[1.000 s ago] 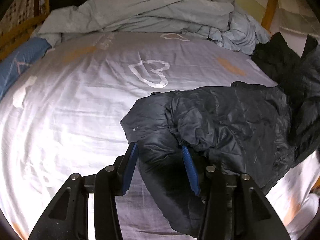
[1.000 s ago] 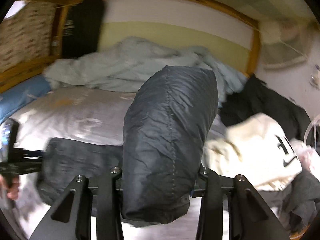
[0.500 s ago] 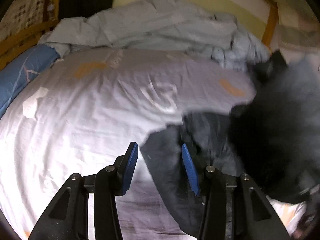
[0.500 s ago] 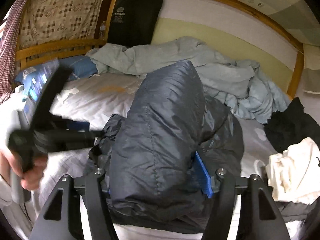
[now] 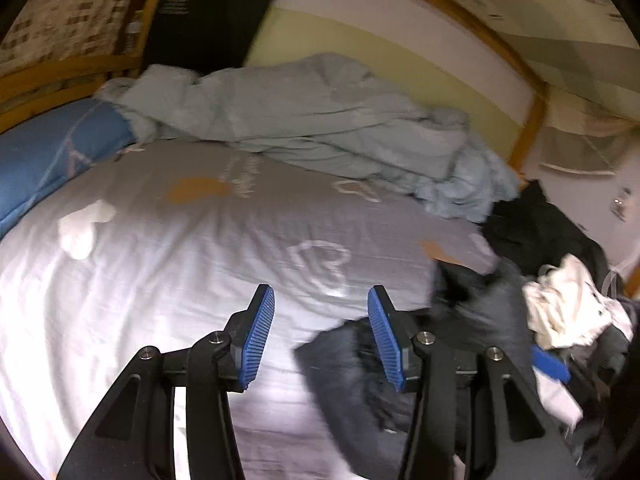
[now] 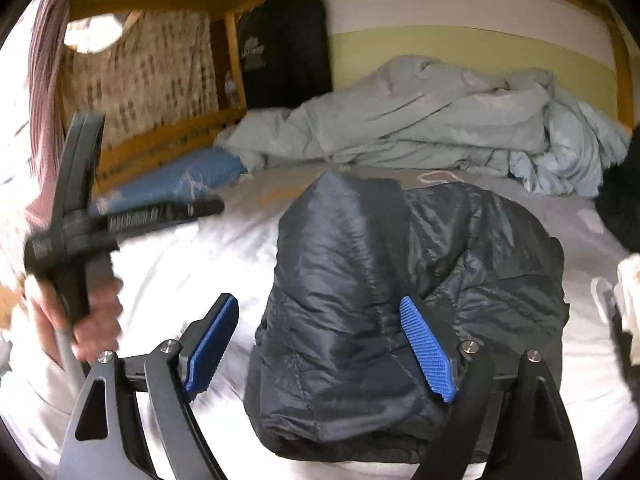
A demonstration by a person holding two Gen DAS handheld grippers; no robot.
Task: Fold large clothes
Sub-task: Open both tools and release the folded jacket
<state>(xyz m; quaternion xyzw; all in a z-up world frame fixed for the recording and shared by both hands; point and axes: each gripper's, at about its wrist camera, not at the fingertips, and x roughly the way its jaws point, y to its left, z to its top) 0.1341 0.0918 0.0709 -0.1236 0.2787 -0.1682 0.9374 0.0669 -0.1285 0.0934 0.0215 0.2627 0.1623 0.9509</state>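
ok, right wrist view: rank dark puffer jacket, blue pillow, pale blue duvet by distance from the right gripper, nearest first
1. Dark puffer jacket: lying between the open fingers of the right gripper.
2. Blue pillow: left side, mid bed by the wooden rail.
3. Pale blue duvet: heaped at the far end against the wall.

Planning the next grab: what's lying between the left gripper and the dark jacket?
Only bare bedsheet, shown in the right wrist view; the left gripper is held apart from the dark jacket.
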